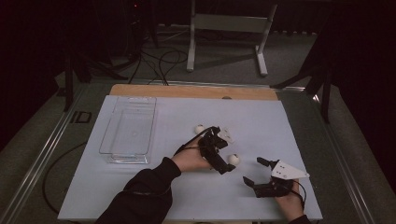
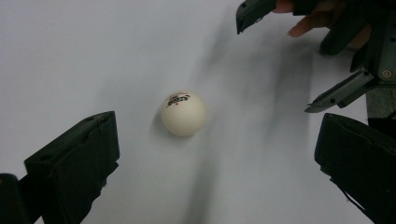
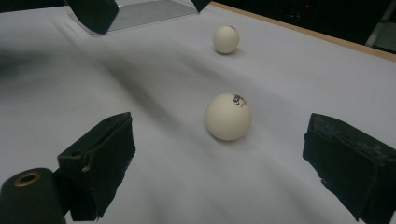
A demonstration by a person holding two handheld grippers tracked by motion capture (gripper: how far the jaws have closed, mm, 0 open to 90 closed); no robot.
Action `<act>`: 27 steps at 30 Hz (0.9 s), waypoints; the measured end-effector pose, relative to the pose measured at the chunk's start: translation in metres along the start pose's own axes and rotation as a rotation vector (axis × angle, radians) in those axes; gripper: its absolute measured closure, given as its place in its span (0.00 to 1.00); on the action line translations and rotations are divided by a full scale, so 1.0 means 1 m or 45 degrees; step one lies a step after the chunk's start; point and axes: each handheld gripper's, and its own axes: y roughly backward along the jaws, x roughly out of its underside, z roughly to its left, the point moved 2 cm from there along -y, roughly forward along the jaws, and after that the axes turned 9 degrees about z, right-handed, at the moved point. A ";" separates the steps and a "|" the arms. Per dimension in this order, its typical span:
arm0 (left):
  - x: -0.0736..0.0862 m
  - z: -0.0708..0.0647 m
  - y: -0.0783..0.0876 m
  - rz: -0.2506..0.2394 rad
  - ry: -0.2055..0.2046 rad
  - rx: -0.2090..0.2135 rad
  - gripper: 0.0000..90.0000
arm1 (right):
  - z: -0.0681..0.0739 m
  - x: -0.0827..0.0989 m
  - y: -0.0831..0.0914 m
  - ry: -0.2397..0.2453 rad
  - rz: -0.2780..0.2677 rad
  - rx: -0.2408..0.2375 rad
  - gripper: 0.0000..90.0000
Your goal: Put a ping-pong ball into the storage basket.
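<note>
Here the left gripper [image 1: 223, 158] sits just right of centre in the high view, jaws spread wide and gripping nothing, with a white ball [image 1: 233, 159] lying on the counter [image 1: 261, 121] just beside its tip; in the left gripper view that ball [image 2: 183, 113] lies at mid-frame between and beyond the two jaws, touching neither. The right gripper [image 1: 255, 171], at the lower right of the high view, is also wide open and empty, near the same ball. A second ball [image 1: 200, 129] rests above and left of centre, near a clear tray [image 1: 108, 135] at the left.
</note>
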 end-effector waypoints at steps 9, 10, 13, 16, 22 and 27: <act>-0.005 0.003 -0.011 0.035 0.012 0.011 0.01 | 0.000 0.000 0.000 0.004 -0.001 0.000 0.10; -0.005 0.003 -0.011 0.035 0.012 0.011 0.01 | 0.000 0.000 0.000 0.004 -0.001 0.000 0.10; -0.007 0.010 -0.017 0.049 0.029 0.014 0.01 | 0.000 0.000 0.000 -0.002 -0.002 -0.002 0.10; -0.008 0.013 -0.021 0.054 0.037 0.018 0.02 | 0.000 0.000 0.000 0.000 -0.001 -0.003 0.10; -0.008 0.020 -0.034 0.081 0.043 0.017 0.04 | -0.001 0.000 0.001 -0.006 -0.007 -0.007 0.10; -0.009 0.021 -0.042 0.094 0.034 0.018 0.08 | 0.000 0.000 0.000 -0.005 -0.001 -0.005 0.10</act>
